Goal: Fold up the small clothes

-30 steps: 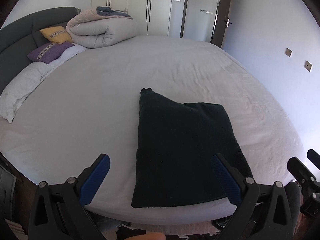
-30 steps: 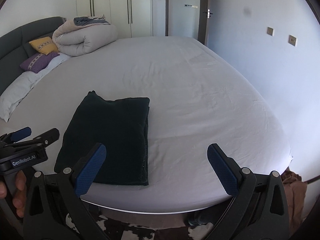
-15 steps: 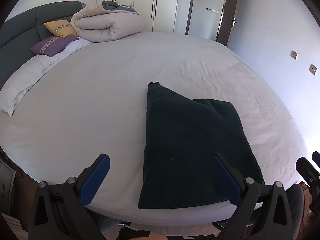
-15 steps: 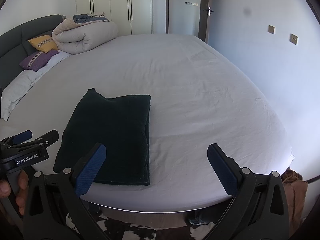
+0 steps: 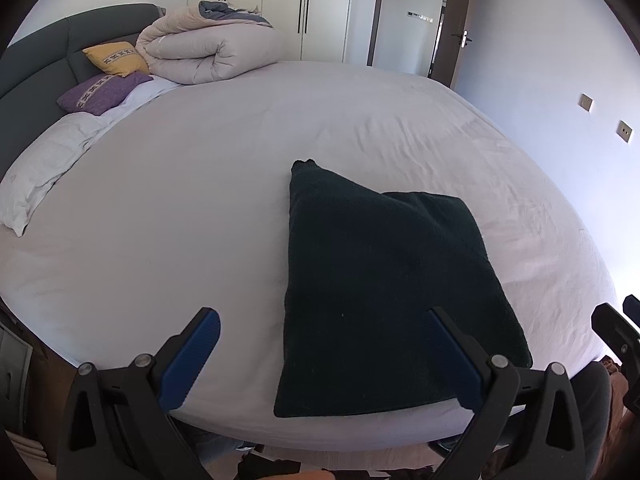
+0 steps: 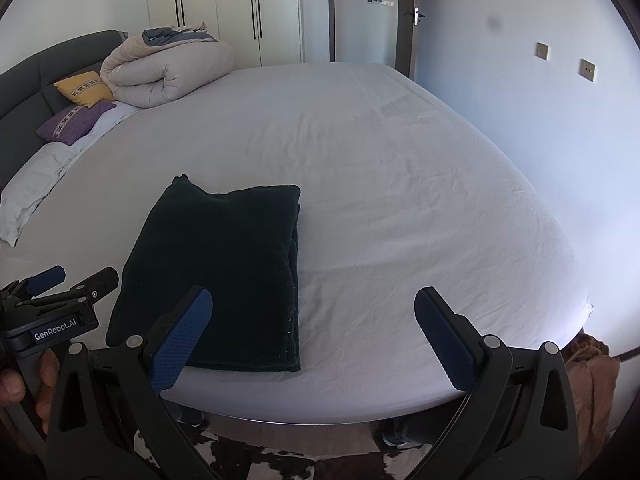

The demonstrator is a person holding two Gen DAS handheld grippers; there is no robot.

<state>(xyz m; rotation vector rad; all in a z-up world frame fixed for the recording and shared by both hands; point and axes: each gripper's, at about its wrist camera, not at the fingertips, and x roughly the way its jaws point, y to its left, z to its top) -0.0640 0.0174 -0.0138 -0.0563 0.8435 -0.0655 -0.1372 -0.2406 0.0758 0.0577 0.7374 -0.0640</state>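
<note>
Folded dark garment (image 5: 384, 292) lies flat on your bed's white sheet (image 5: 200, 200), near its front edge. Your left gripper (image 5: 324, 356) hangs just short of that edge, fingers spread wide, with the cloth at 12 to 1 o'clock. Your right gripper (image 6: 312, 336) is spread too; the cloth sits at its 10 o'clock.

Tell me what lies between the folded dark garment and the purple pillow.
Only bare white sheet between the dark garment and purple pillow, clearest in the right wrist view.
</note>
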